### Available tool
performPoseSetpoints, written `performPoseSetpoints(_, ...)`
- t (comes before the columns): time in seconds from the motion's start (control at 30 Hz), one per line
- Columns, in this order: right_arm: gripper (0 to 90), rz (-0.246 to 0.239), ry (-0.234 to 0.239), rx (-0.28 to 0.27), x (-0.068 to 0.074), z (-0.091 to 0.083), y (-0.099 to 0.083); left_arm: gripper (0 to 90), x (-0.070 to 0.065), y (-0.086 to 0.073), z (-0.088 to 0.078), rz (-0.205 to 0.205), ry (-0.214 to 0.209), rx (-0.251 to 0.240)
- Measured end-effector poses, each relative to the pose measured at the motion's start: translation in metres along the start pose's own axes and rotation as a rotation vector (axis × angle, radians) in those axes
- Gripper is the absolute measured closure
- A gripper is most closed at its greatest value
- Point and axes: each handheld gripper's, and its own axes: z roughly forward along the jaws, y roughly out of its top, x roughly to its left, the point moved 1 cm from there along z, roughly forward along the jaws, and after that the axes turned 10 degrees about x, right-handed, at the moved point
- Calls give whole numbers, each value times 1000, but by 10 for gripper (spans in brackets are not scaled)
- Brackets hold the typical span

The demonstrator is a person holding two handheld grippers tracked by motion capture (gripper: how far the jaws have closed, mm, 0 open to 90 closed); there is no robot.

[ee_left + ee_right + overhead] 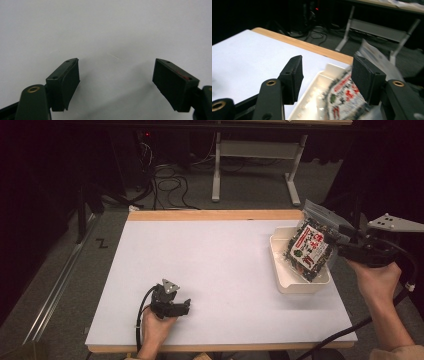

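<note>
1. One snack bag (pixel 308 248) is lying in a tray.
2. One white tray (pixel 280 270) is sitting on the table.
3. One white-topped table (pixel 200 265) is standing there.
4. Two handheld grippers are showing: the left gripper (pixel 186 308) and the right gripper (pixel 341 246).

snack bag (pixel 348 97) blurred and cut off at 6 o'clock in right gripper view, print unreadable, tray (pixel 280 270) floor hidden under bag
</note>
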Motion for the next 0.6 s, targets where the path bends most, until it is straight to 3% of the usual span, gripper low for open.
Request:
performPoseSetpoints(0.27,433,-61,119,-6,39,3,6,222,0,0,-1,5,-4,-5)
performPoseSetpoints(0.43,440,-111,147,-7,59,7,8,222,-1,2,-1,7,-7,-9)
performPoseSetpoints(0.6,444,-121,171,6,71,14,4,223,-2,3,0,15,-10,-9)
